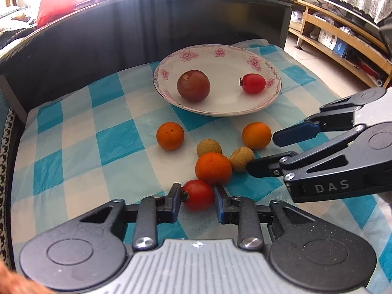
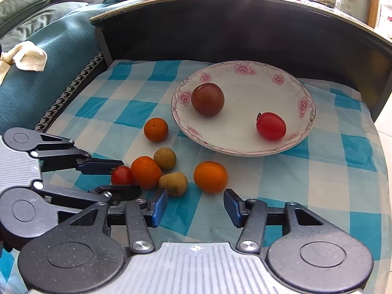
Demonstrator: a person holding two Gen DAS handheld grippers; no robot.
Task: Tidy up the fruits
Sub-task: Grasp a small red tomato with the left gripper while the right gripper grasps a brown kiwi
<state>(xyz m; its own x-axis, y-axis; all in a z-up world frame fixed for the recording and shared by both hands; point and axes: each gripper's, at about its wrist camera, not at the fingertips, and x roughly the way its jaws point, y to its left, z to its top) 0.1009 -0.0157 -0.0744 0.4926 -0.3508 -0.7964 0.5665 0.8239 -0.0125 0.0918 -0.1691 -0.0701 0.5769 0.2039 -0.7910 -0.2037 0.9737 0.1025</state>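
Observation:
A white floral plate (image 1: 245, 109) (image 2: 235, 147) holds a dark brown-red fruit (image 1: 193, 85) (image 2: 207, 99) and a red cherry tomato (image 1: 253, 83) (image 2: 271, 125). In front of it on the checked cloth lie three oranges (image 1: 170, 136) (image 1: 256, 135) (image 1: 213, 168), two tan longans (image 1: 209, 147) (image 1: 241, 158) and another cherry tomato (image 1: 198, 194) (image 2: 122, 175). My left gripper (image 1: 198, 202) (image 2: 115, 176) has its pads against this tomato on both sides, on the cloth. My right gripper (image 2: 195, 207) (image 1: 261, 152) is open and empty, just short of an orange (image 2: 210, 177).
The blue-and-white checked cloth (image 1: 98, 147) covers the table. A dark curved board (image 1: 122, 31) stands behind the plate. A teal sofa with a white rag (image 2: 27, 57) lies to the left. Wooden shelves (image 1: 343, 36) stand at the far right.

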